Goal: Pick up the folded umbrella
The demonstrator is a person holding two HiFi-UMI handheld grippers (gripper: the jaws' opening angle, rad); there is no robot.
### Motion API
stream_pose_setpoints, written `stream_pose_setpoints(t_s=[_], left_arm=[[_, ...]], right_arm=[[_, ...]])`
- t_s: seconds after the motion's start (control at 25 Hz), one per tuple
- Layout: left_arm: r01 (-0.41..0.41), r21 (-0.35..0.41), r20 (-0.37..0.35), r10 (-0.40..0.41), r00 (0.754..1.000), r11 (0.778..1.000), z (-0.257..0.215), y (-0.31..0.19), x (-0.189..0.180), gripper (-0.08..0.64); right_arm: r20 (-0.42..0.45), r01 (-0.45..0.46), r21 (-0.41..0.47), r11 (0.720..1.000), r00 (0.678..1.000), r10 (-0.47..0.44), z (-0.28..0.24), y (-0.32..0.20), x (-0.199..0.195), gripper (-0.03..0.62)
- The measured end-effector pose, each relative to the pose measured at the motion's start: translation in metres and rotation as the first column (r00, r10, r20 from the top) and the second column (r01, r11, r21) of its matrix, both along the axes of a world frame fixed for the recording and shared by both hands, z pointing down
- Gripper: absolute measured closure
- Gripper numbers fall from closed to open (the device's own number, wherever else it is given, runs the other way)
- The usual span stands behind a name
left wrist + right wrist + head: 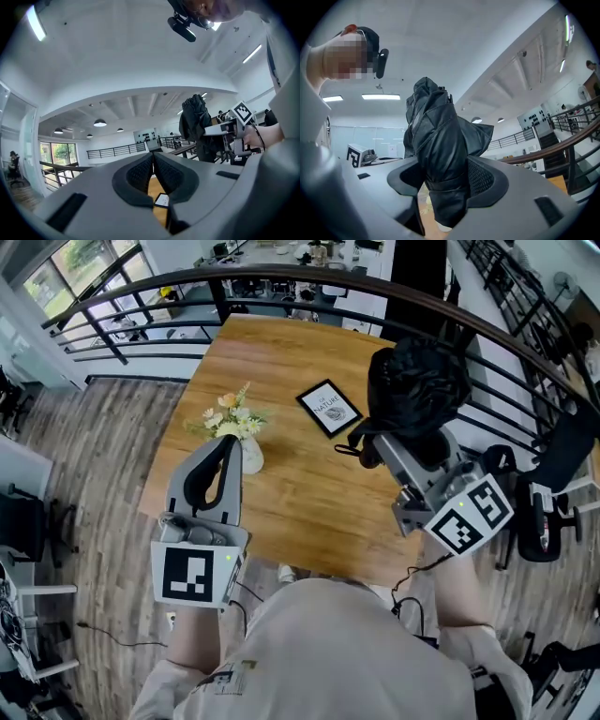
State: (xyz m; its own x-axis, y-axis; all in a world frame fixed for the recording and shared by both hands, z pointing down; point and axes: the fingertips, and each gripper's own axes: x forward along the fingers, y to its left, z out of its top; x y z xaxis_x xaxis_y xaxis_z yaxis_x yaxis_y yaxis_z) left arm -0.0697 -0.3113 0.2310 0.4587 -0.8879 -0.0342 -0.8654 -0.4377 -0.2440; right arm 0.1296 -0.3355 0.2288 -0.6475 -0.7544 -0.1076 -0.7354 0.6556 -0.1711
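Observation:
The folded black umbrella [415, 385] is lifted clear of the wooden table [281, 371], and my right gripper [384, 442] is shut on it. In the right gripper view the umbrella [440, 154] stands upright between the two pads, its wrap strap at pad height. From the left gripper view the umbrella [194, 124] appears held up at the right. My left gripper [217, 460] hangs over the table's left side, jaws shut with nothing between them [153, 168].
A small white vase of flowers [236, 432] stands on the table beside the left gripper. A black-framed card [328, 407] lies at the table's middle. A dark curved railing [281, 277] runs behind the table, and wood-plank floor [94, 456] lies at its left.

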Motion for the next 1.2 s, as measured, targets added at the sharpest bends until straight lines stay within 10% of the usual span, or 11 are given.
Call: stream_pose_setpoints(t_s=[1.2], left_arm=[[0.004, -0.087, -0.015, -0.005, 1.000, 0.996, 0.053, 0.012, -0.014, 0.541]], right_arm=[[-0.043, 0.003, -0.138, 0.990, 0.999, -0.008, 0.056, 0.050, -0.019, 0.310]])
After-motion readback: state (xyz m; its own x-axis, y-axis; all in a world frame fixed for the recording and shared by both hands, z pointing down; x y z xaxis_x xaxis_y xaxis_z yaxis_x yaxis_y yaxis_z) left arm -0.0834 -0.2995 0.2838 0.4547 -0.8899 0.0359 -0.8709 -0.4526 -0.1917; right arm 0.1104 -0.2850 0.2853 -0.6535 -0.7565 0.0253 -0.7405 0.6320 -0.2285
